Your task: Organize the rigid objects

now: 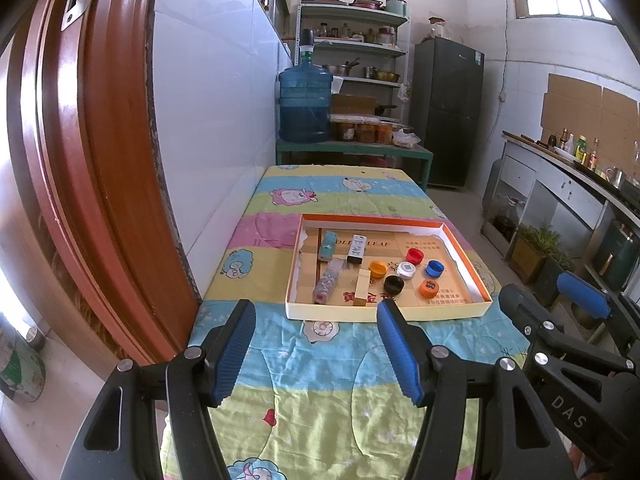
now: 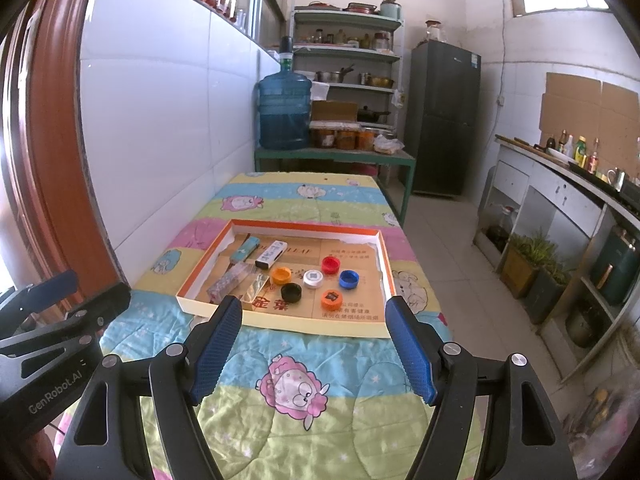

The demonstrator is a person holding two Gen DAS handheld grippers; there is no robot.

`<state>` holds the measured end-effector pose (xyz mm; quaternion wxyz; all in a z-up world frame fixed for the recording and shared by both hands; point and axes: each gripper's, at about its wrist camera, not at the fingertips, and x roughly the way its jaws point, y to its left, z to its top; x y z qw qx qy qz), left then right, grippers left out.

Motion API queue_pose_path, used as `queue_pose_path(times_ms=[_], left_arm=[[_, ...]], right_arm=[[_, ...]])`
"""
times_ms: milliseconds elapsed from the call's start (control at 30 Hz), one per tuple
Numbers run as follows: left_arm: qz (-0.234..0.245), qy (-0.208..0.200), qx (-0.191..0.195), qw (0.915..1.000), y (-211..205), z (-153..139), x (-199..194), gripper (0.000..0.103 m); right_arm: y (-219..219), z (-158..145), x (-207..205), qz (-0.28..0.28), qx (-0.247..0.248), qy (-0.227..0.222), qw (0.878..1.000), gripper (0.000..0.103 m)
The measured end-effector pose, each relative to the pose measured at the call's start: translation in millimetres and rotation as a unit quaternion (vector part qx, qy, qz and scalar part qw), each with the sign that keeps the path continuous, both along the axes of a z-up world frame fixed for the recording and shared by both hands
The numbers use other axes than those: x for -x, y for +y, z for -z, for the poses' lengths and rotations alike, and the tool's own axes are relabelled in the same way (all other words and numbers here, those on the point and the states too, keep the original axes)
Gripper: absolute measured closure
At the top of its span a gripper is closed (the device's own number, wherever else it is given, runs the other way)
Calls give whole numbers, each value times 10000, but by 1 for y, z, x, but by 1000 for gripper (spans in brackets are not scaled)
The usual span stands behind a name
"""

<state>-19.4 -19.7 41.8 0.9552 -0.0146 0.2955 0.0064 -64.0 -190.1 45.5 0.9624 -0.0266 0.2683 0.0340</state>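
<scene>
Left wrist view: left gripper (image 1: pixel 316 320), ribbed blue pads spread wide, empty over quilted tablecloth (image 1: pixel 320 380). Right gripper (image 2: pixel 314 314) likewise gapes near the shallow cardboard tray (image 2: pixel 280 322) of round plastic bottle caps (image 2: pixel 313 279).

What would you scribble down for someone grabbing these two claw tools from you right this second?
Left claw: open, empty, above the quilt short of the tray.
Right claw: open, empty, likewise short of the tray.
Shallow cardboard tray lies on the quilted table. In its right half: six bottle caps, red, blue, white, yellow, black, orange. In its left half: four small boxes or lighter-like sticks, loosely angled.
Done: everything visible is inside the tray.
Left: possibly straightening; I cannot tell what else.
</scene>
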Motion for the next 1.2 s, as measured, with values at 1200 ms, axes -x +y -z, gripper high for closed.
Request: queue_pose_path(times_ms=[1200], left_arm=[[9,30,24,10000,-3,3,1,40]], right_arm=[[1,1,-1,-4,-12,12,10000,28]])
